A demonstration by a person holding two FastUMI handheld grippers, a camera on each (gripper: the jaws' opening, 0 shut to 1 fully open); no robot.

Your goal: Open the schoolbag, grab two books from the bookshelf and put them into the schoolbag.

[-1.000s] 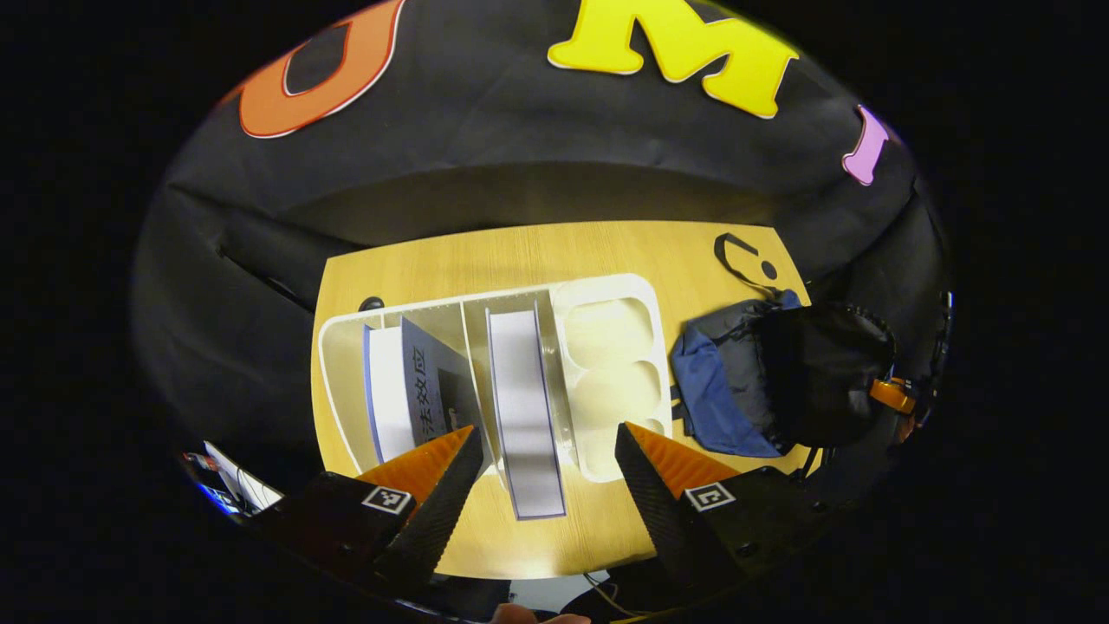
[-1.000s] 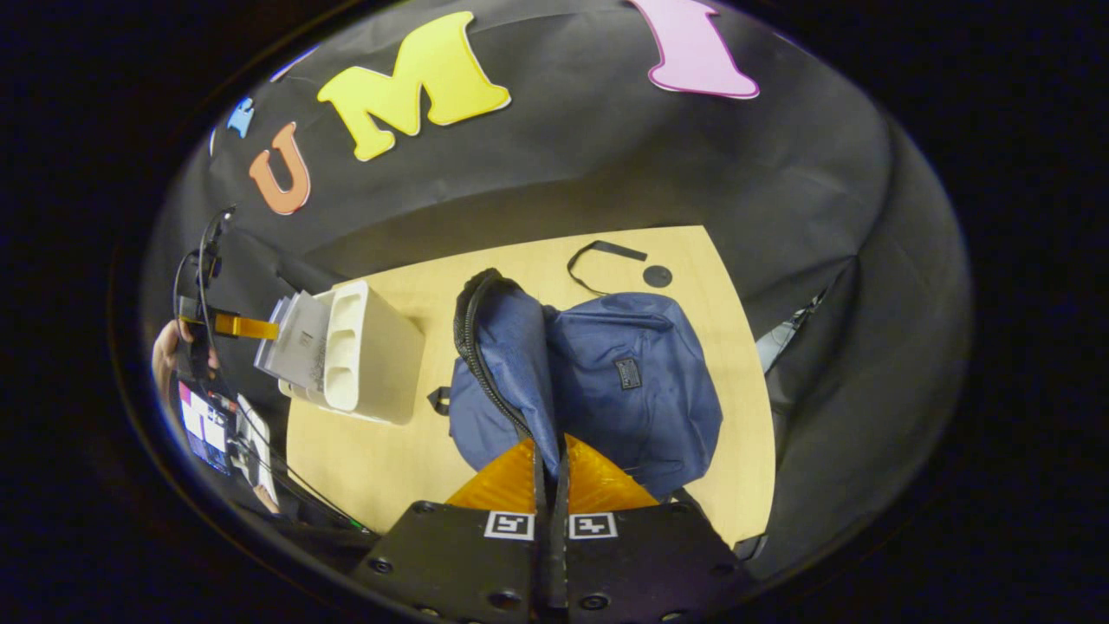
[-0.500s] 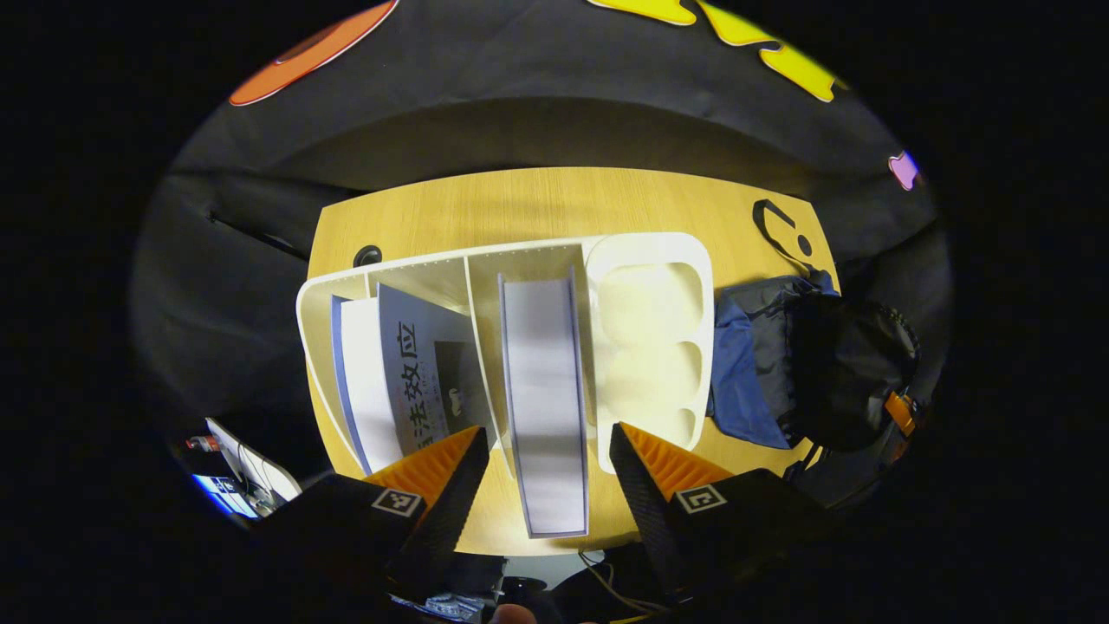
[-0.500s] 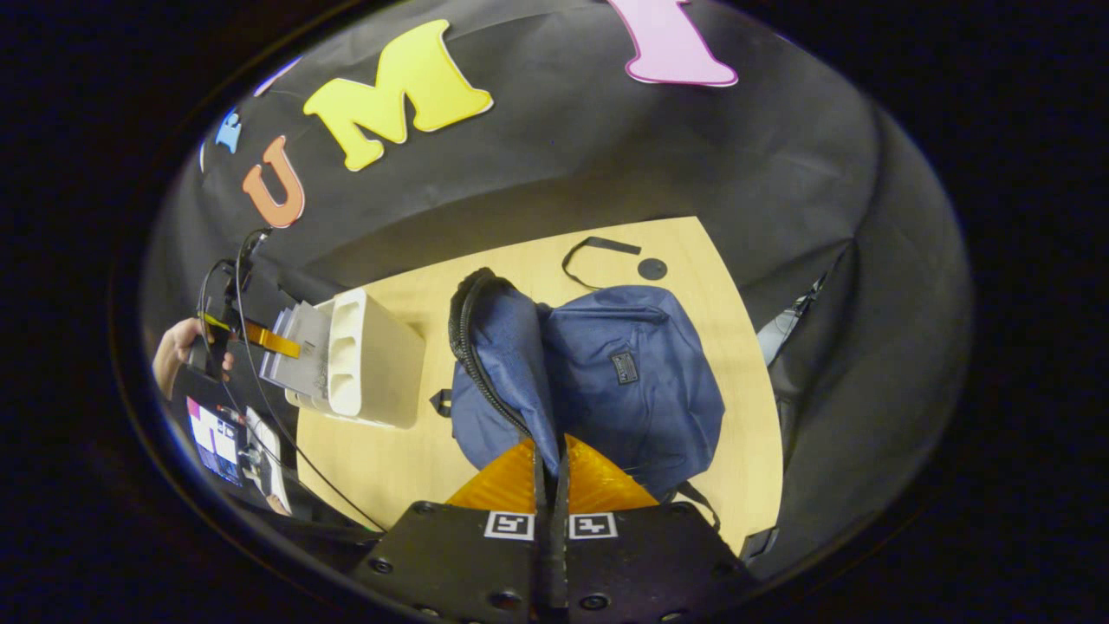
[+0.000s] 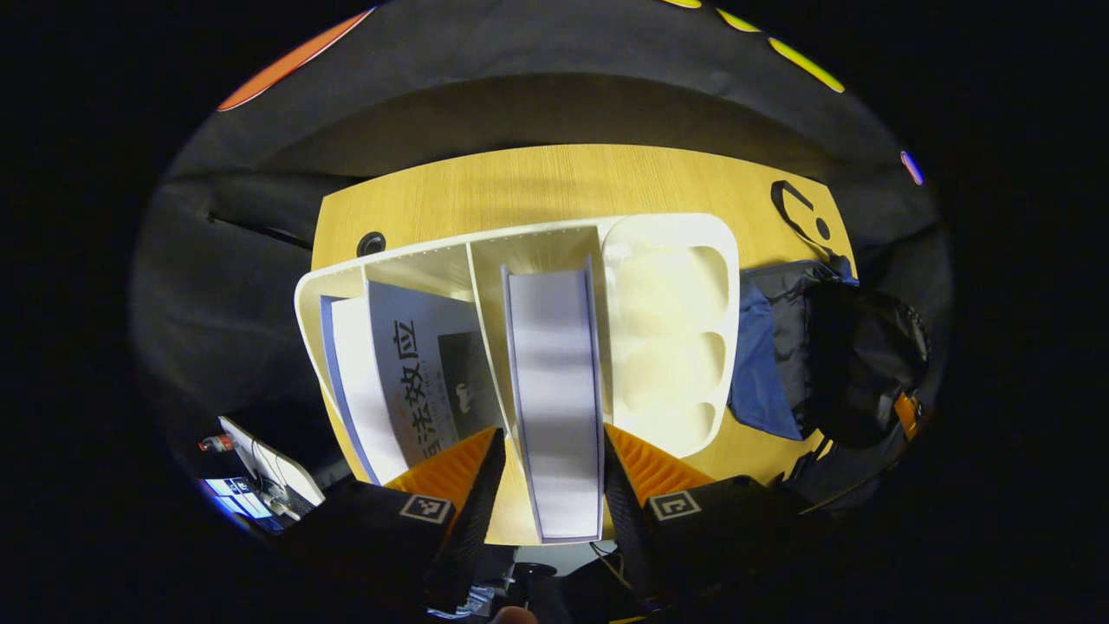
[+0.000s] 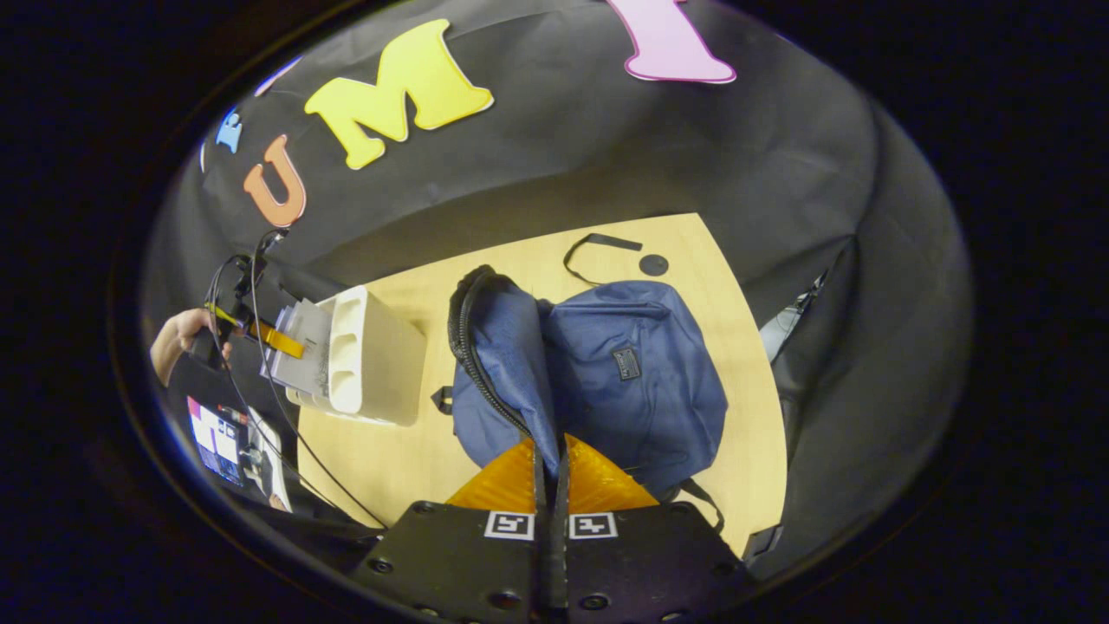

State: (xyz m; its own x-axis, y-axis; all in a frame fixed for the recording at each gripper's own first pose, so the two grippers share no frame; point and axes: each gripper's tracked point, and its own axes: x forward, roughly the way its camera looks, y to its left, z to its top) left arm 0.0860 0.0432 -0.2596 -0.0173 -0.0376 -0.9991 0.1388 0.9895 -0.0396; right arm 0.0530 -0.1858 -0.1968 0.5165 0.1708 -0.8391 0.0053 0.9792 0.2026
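A wooden counter (image 5: 537, 186) is carrying the whole arrangement inside the booth, and in the right gripper view it (image 6: 390, 459) is stretching out under the bag and the shelf. A navy schoolbag (image 6: 637, 381) is sitting on the counter's right part, its zippered flap (image 6: 498, 355) standing lifted off the body so that the mouth is gaping; in the left gripper view the schoolbag (image 5: 762, 364) is lying just beside the shelf's right end. A white bookshelf (image 5: 671, 286) is standing on the counter to the bag's left, well apart from it in the right gripper view (image 6: 381, 355). Inside it, a thick book (image 5: 554, 390) is standing upright in the middle compartment with its page edges facing the camera, while a second book (image 5: 416, 364) with a printed cover is leaning tilted in the left compartment. The left tongs (image 5: 548, 468) are standing apart on either side of the thick book's near end, one finger close to each cover, though whether they are touching it cannot be told. The right tongs (image 6: 550, 472) are pressed together on the flap's zipper edge, holding it up. Farther left in the right gripper view, a hand (image 6: 178, 334) is gripping the other tool at the shelf. A black strap (image 6: 598, 247) is lying loose on the counter behind the bag.
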